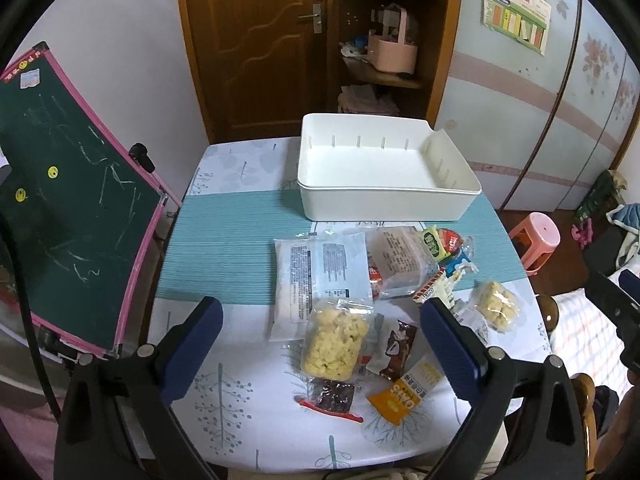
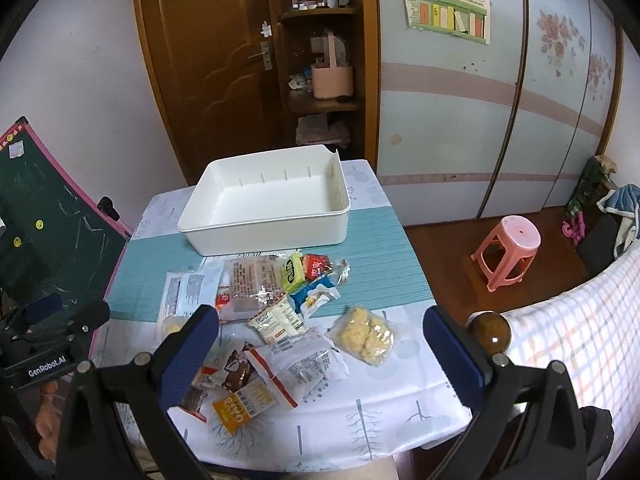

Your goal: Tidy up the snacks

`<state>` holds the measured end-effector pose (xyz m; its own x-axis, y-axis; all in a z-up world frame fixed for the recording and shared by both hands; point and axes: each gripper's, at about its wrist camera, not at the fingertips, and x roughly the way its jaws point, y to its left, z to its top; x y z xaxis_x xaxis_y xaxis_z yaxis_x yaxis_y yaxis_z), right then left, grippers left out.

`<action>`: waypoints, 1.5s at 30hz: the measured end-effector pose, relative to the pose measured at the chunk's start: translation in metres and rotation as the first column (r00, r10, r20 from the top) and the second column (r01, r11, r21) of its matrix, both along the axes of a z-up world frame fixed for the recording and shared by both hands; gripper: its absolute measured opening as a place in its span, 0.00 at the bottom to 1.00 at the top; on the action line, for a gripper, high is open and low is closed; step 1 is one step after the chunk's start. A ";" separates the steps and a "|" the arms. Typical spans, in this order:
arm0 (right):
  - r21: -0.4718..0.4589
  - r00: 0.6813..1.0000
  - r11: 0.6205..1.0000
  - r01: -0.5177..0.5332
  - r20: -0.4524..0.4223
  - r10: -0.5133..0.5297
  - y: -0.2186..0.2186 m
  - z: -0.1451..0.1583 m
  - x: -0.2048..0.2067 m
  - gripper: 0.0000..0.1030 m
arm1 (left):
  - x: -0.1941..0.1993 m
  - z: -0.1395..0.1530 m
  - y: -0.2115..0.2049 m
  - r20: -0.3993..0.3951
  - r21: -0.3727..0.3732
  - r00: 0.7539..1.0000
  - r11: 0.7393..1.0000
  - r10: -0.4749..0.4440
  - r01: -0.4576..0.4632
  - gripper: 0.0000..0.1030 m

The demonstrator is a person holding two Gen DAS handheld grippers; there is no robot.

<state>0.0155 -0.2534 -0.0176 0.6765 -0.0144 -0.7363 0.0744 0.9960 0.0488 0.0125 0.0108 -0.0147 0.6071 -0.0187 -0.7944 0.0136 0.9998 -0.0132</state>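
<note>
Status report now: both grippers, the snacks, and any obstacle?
Left gripper open, right gripper open, both holding nothing. White rectangular plastic bin empty; wrapped snack packets loose on table. Nothing blocking the bin.

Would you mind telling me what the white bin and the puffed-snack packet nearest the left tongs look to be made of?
The white bin looks like matte moulded plastic: smooth rounded rim, ribbed inner walls. The puffed-snack packet appears to be clear glossy plastic film; its yellow contents show through.
</note>
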 end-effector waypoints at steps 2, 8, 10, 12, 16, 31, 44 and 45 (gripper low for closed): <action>0.002 1.000 1.000 -0.008 -0.003 0.008 0.001 -0.001 -0.001 0.99 | 0.000 0.000 -0.001 0.007 0.001 1.000 1.000 -0.004 0.004 0.96; 0.016 1.000 0.999 -0.030 -0.002 0.030 0.009 0.002 -0.001 0.99 | -0.006 0.003 -0.002 0.049 -0.006 0.999 1.000 -0.004 0.004 0.96; 0.027 0.999 0.999 -0.037 -0.001 0.037 0.010 0.002 -0.002 0.99 | -0.007 0.003 -0.001 0.058 -0.014 0.998 1.000 -0.001 0.002 0.96; 0.031 0.999 0.999 -0.037 -0.007 0.037 0.011 0.001 -0.002 0.99 | -0.006 0.003 -0.001 0.057 -0.010 0.998 1.000 -0.003 0.003 0.96; 0.033 0.999 0.999 -0.044 -0.021 0.044 0.015 -0.005 -0.002 0.99 | -0.007 0.001 -0.002 0.055 0.016 0.998 1.000 -0.019 0.018 0.96; 0.050 0.983 0.999 -0.005 -0.184 0.014 0.004 -0.070 0.018 0.97 | 0.018 -0.069 0.001 -0.050 0.090 0.994 0.991 -0.097 0.101 0.96; 0.107 0.945 0.994 0.033 -0.328 0.004 -0.005 -0.126 0.038 0.97 | 0.041 -0.134 0.009 -0.240 -0.046 0.964 0.993 -0.113 0.105 0.96; 0.107 0.942 0.994 0.034 -0.336 0.004 -0.005 -0.130 0.039 0.97 | 0.042 -0.137 0.009 -0.248 -0.049 0.962 0.993 -0.114 0.105 0.96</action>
<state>0.0547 -0.2581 -0.1474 0.3903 0.0713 -0.9179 0.1200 0.9845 0.1275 0.0547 0.0200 -0.1512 0.3821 -0.1050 -0.9182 0.1151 0.9912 -0.0655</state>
